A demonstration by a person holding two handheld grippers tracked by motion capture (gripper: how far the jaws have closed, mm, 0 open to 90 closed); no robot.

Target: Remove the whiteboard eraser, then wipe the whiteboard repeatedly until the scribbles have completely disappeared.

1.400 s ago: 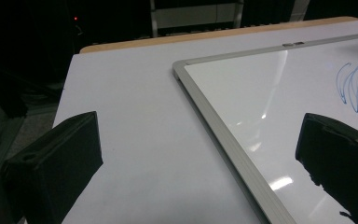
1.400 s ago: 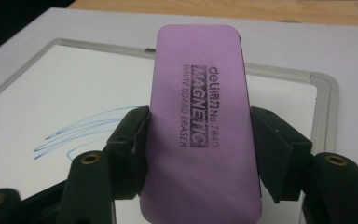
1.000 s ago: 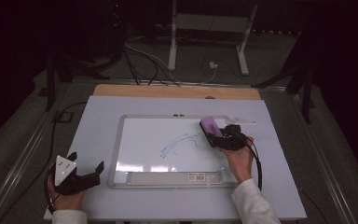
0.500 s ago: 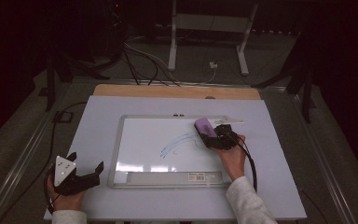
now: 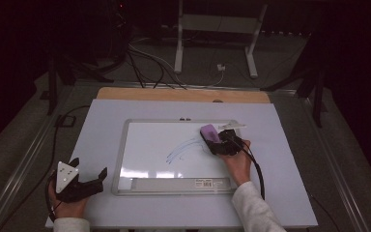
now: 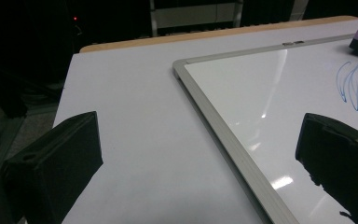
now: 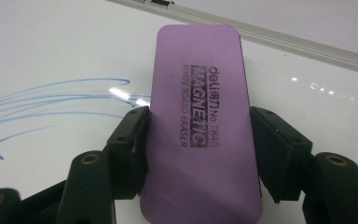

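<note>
Here the right gripper [image 7: 198,154] clamps the purple eraser [image 7: 200,121] flat against the whiteboard [image 5: 149,145] beside the blue marks [image 5: 183,150], apparently for wiping; the left gripper [image 5: 84,186], jaws apart, idles on the table [image 5: 290,183].

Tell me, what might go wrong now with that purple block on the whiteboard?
The right tongs pinch the purple eraser only near its middle, so a hard push could twist it loose. The blue scribbles lie beside the eraser, so a stroke may miss part of them. Nothing holds the whiteboard; the left tongs rest open beside it, so it might slide.
</note>
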